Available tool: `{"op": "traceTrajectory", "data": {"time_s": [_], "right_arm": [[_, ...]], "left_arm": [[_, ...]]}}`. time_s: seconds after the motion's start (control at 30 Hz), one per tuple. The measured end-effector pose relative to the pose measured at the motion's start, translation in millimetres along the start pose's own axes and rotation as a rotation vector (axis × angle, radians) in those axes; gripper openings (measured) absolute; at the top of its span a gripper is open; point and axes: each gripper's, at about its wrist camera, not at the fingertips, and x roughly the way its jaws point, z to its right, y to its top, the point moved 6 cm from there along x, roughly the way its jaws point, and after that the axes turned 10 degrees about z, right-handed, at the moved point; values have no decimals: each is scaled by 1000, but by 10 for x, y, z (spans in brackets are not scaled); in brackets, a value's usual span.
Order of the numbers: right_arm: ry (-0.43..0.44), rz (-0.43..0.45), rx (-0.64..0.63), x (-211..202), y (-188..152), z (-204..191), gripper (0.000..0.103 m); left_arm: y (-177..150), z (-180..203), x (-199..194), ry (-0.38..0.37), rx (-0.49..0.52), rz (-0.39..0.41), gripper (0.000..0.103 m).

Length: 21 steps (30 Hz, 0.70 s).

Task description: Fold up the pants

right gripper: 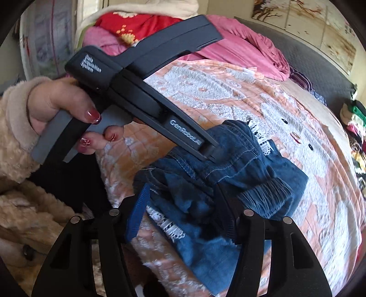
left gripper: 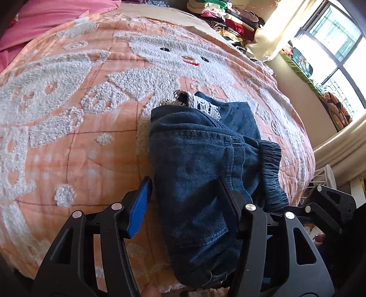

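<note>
Dark blue denim pants (left gripper: 201,160) with white lace trim (left gripper: 205,106) lie bunched on an orange and white bedspread (left gripper: 68,128). My left gripper (left gripper: 185,194) is open, its jaws wide apart, with the denim lying between and over them. In the right wrist view the pants (right gripper: 228,169) lie crumpled with the gathered waistband (right gripper: 265,189) at the right. My right gripper (right gripper: 183,201) is open over the denim. The left gripper's body (right gripper: 146,91), held by a hand with red nails (right gripper: 68,107), reaches onto the pants from the upper left.
A pink blanket (left gripper: 45,20) lies at the head of the bed. A pile of clothes (left gripper: 224,18) sits at the far side. A window (left gripper: 338,45) and sill lie to the right. The bed edge falls away at the right (left gripper: 306,160). A white wire rack (left gripper: 320,180) stands beyond.
</note>
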Motion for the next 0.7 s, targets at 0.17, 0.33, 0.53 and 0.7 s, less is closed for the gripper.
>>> {"op": "traceTrajectory", "data": {"time_s": [0.17,0.33,0.53,0.7], "right_arm": [[85,-42,54,79,-175,44,11],[117,-48,82,-40,-383,44,11],[111,-38,168,-15,-474,50,13],[83,5,249,-205,-435,99,17]], "left_arm": [[-16,-5,69,20,6,-1,49],[-13,21,90,24,16,9,49],[4,50,18,38,13,45,49],[37,91,-82,52,27,75,49]]}}
